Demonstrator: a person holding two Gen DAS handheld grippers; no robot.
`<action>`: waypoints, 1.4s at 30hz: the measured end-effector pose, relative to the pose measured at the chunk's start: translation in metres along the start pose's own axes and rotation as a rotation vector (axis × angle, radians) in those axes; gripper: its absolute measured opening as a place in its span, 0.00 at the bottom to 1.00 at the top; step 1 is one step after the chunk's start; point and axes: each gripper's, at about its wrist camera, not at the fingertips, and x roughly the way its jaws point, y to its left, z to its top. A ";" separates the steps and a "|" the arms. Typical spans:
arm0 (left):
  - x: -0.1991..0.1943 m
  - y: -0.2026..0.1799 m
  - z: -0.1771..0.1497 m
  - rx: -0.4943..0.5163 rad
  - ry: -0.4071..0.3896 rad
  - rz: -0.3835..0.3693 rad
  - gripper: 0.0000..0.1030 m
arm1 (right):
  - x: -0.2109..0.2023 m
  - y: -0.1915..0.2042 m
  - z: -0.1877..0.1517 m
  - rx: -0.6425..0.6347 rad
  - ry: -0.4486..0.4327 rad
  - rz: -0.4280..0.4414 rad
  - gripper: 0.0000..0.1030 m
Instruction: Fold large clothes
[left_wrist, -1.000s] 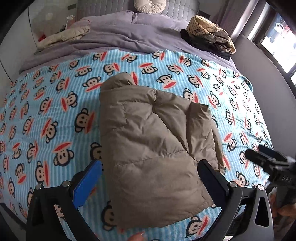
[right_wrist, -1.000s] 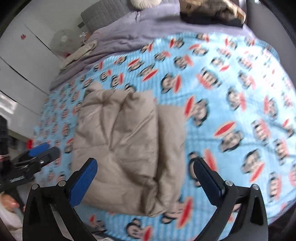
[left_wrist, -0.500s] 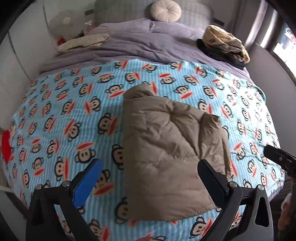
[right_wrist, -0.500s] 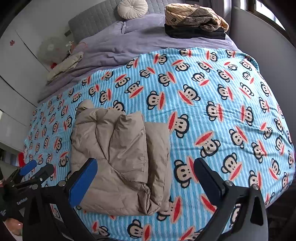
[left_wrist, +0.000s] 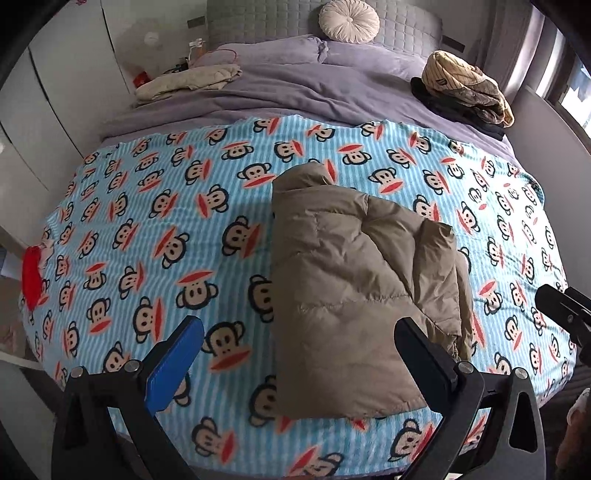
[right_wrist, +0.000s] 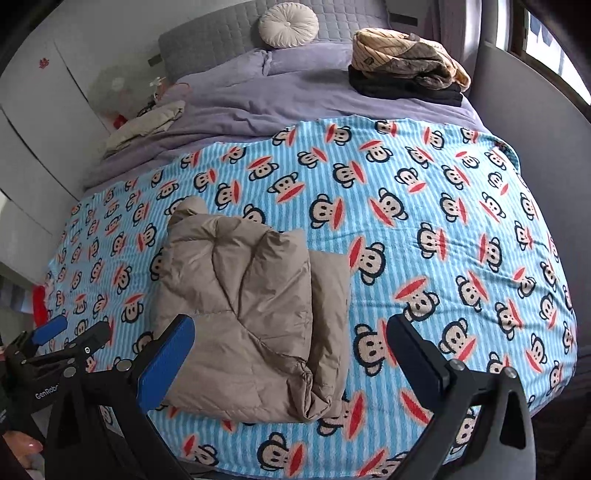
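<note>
One bed (left_wrist: 509, 147) fills both views, its near part covered by a blue striped monkey-print blanket (left_wrist: 155, 206), its far part by a lilac duvet (left_wrist: 295, 88) running up to a grey quilted headboard (right_wrist: 221, 40) with a round cream cushion (left_wrist: 349, 19) leaning on it. White cupboard doors (left_wrist: 66, 74) stand along the left wall; a window (right_wrist: 546, 33) shows at right. A stack of folded clothes (right_wrist: 406, 70) sits on the duvet at far right, and a pale garment (left_wrist: 188, 79) lies at far left.

The folded tan padded jacket (left_wrist: 354, 280) lies on the blanket near the bed's foot, its long axis running from foot towards headboard, a rounded end pointing at the headboard.

The left gripper (left_wrist: 299, 358) hovers over the near edge with its jaws spread wide, empty. The right gripper (right_wrist: 291, 354) is likewise wide open and holds nothing.
</note>
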 end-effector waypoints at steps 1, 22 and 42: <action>-0.002 0.001 0.001 -0.001 -0.003 0.000 1.00 | 0.000 0.001 0.000 -0.004 0.002 0.002 1.00; -0.011 0.010 0.003 -0.029 -0.018 0.029 1.00 | 0.005 0.008 0.003 -0.029 0.017 -0.014 1.00; -0.012 0.006 0.001 -0.026 -0.017 0.032 1.00 | 0.006 0.006 0.000 -0.023 0.026 -0.011 1.00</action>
